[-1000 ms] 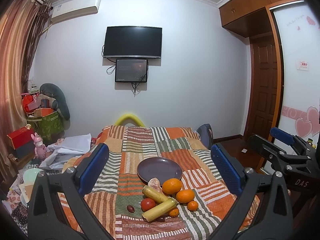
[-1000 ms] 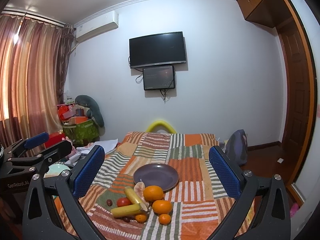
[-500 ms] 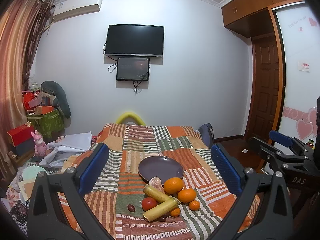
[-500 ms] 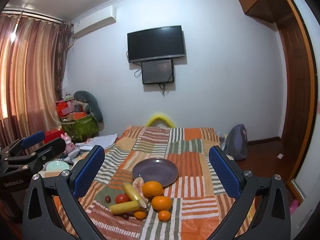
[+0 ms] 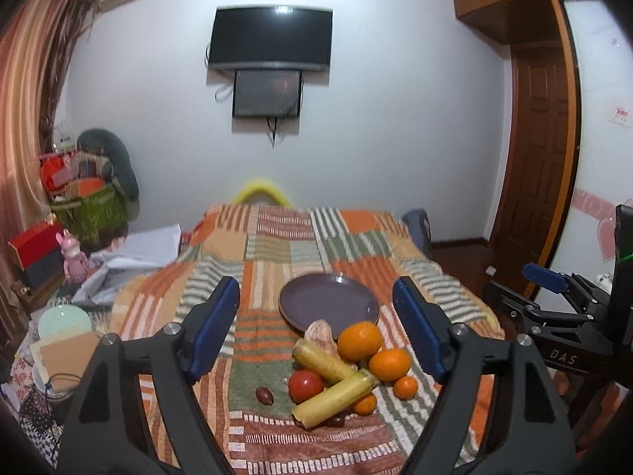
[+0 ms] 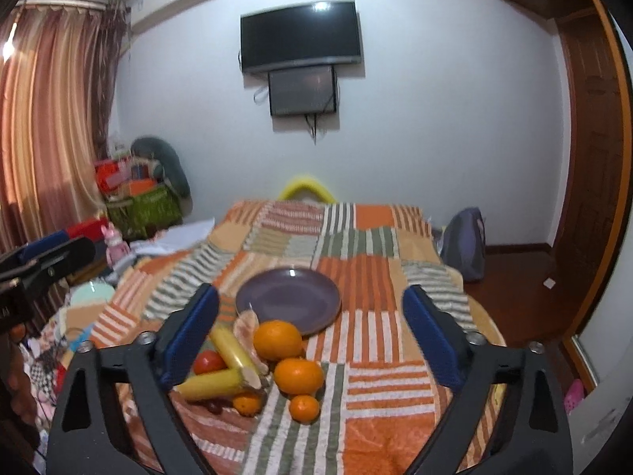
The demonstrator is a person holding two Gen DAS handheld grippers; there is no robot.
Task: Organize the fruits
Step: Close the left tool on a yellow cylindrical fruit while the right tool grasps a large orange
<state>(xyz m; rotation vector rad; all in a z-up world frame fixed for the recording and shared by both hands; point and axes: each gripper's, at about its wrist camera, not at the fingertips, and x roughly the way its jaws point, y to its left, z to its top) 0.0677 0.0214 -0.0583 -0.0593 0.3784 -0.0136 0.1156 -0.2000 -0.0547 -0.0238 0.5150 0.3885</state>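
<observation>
A purple plate (image 5: 328, 306) (image 6: 288, 301) lies on a patchwork bedspread (image 5: 277, 237) (image 6: 372, 273). Just in front of it sits a pile of fruit: a large orange (image 5: 359, 341) (image 6: 277, 339), a second orange (image 5: 389, 364) (image 6: 298, 376), small mandarins (image 5: 405, 388) (image 6: 304, 408), two yellow sticks (image 5: 334, 398) (image 6: 215, 384), a red tomato (image 5: 305, 386) (image 6: 209, 362), peeled citrus (image 5: 320, 330) and a dark date (image 5: 264, 395). My left gripper (image 5: 316, 332) and right gripper (image 6: 310, 336) hover short of the pile, jaws closing with only air between them.
Boxes, a green bin (image 5: 91, 213), a pink toy (image 5: 73, 255) and white cloth crowd the floor left of the bed. A backpack (image 6: 465, 243) leans at the bed's right side. A wooden door (image 5: 538, 166) stands at the right. A television (image 5: 271, 39) hangs on the far wall.
Both grippers have come forward and dipped toward the fruit, so plate and pile look larger and closer. The blue pads of each have drawn nearer together.
</observation>
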